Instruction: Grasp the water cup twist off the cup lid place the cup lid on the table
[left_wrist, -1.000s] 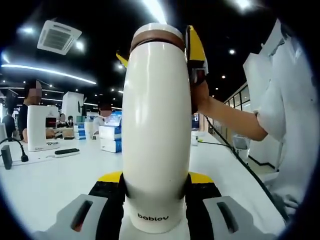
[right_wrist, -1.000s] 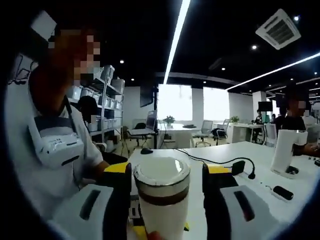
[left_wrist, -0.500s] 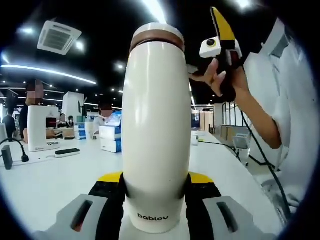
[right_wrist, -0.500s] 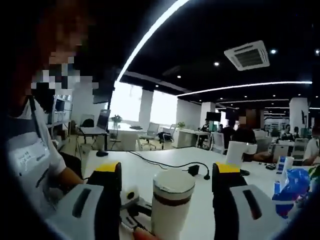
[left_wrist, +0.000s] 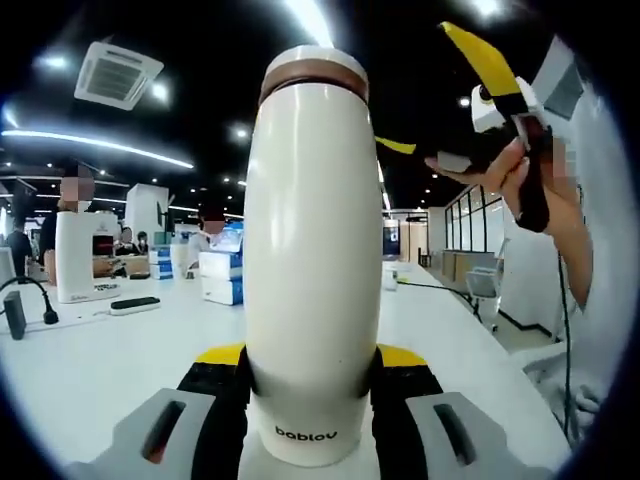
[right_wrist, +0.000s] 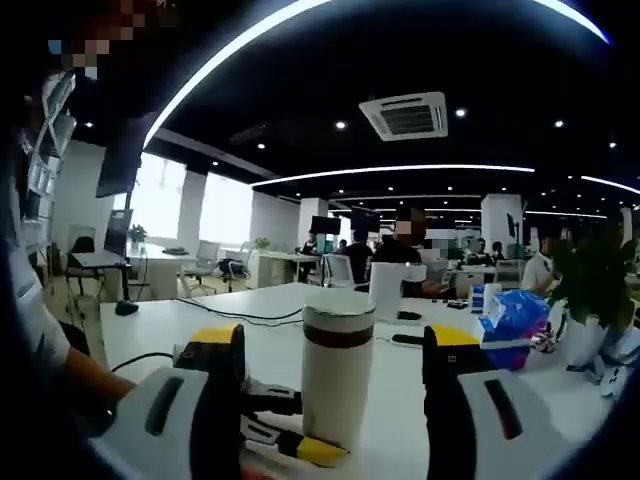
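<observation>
A tall white water cup (left_wrist: 312, 250) with a brown band and a white lid (left_wrist: 315, 62) stands upright in the left gripper view. My left gripper (left_wrist: 312, 360) is shut on its base. My right gripper (left_wrist: 437, 100), held by a hand, hangs open at the upper right, apart from the lid. In the right gripper view the cup (right_wrist: 337, 385) with its lid (right_wrist: 339, 312) on stands some way ahead, framed by the wide-open jaws of my right gripper (right_wrist: 335, 345). The left gripper (right_wrist: 275, 430) shows low at the cup's foot.
The white table (left_wrist: 90, 350) carries a white appliance (left_wrist: 85, 255), stacked boxes (left_wrist: 222, 275), a black remote (left_wrist: 132, 304) and a cable. A blue bag (right_wrist: 515, 315) and a plant (right_wrist: 590, 290) lie to the right. People sit at desks behind.
My right gripper, which sat around the lid a second ago, has drawn back up and away from the cup. The cup stays still in the left gripper, lid on.
</observation>
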